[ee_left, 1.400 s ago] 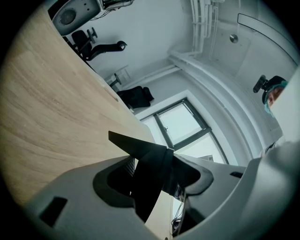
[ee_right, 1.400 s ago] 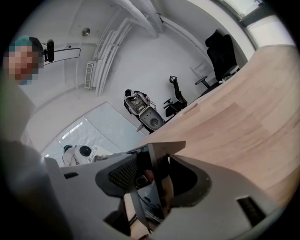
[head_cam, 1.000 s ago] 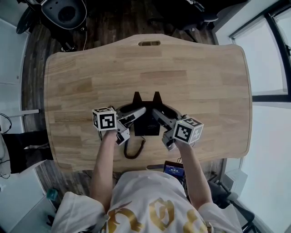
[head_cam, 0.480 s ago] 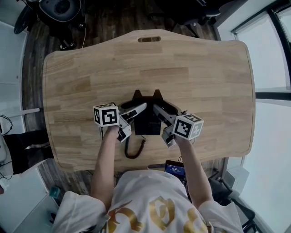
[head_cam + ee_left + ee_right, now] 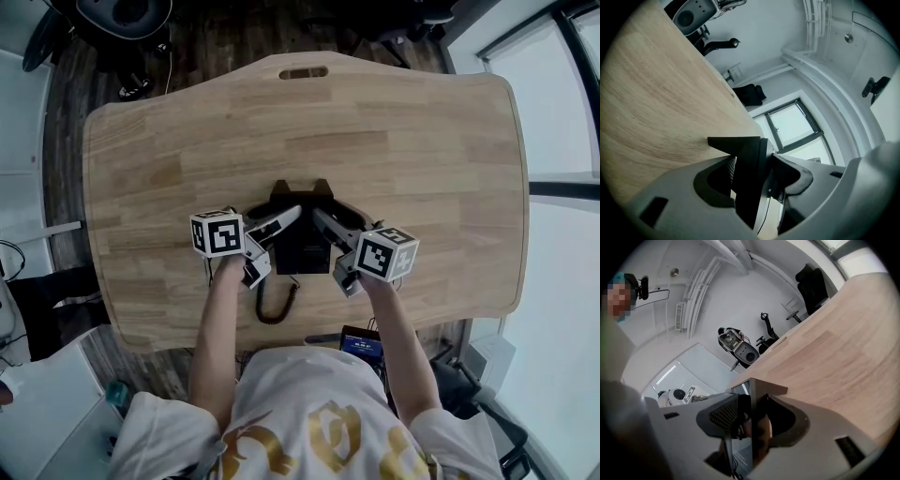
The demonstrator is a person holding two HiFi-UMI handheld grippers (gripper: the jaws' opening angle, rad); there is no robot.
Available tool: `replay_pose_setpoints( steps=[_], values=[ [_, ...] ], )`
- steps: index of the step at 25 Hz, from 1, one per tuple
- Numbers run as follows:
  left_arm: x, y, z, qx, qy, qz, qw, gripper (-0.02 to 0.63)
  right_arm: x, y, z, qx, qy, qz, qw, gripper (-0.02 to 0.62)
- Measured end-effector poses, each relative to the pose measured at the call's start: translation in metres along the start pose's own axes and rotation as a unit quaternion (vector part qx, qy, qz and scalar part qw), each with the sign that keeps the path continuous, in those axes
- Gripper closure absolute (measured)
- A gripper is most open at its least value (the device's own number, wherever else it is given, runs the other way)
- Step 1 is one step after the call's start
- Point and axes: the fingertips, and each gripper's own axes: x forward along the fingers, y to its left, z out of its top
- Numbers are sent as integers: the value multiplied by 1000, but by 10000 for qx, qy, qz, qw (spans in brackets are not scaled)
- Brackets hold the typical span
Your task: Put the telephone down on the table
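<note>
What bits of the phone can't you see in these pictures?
- Head view: the telephone's buttons, too dark and small to make out.
- Head view: where one end of the curly cord goes, hidden under the left gripper.
- Left gripper view: whether the telephone's underside touches the table, blocked by that gripper's jaws.

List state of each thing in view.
telephone: gripped from both sides, low over table; contact unclear.
cord: coiled, trailing on table toward the person.
left gripper: shut on telephone.
right gripper: jaws just closed further, shut on telephone.
</note>
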Motion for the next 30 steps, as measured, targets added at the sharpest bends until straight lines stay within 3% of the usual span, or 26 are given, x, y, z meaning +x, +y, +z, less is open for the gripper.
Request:
replay_pose_setpoints(
  steps=[4, 8, 12, 16, 21, 24, 27, 30],
  values=[
    [-1, 2, 2, 72, -128, 124, 9998, 370, 0, 0, 1, 7, 0, -7, 10000, 413],
    [-4, 11, 4, 213, -285, 610, 9975, 301, 1, -1, 2, -85, 39, -91, 9999, 411],
    [-7, 11, 5, 375, -331, 912, 9946, 299, 1, 0, 1, -244, 38, -238, 9994, 412],
    [-13, 9, 9, 799, -437, 1198, 9886, 296, -6, -2, 1, -307, 95, -299, 9990, 423],
    [-23, 9, 13, 860, -574, 1373, 9851, 290, -24, -7, 4, -399, 101, -390, 9984, 430],
    [-40, 4, 26, 1269, -994, 1706, 9721, 291, -36, -9, 12, -551, -149, -661, 9962, 440],
    [-58, -6, 38, 1594, -1368, 1940, 9582, 291, -51, -6, 25, -796, -587, -1017, 9899, 499],
    [-72, -21, 42, 1835, -1607, 2055, 9478, 291, -61, 9, 32, -1101, -826, -1034, 9851, 574]
  ],
)
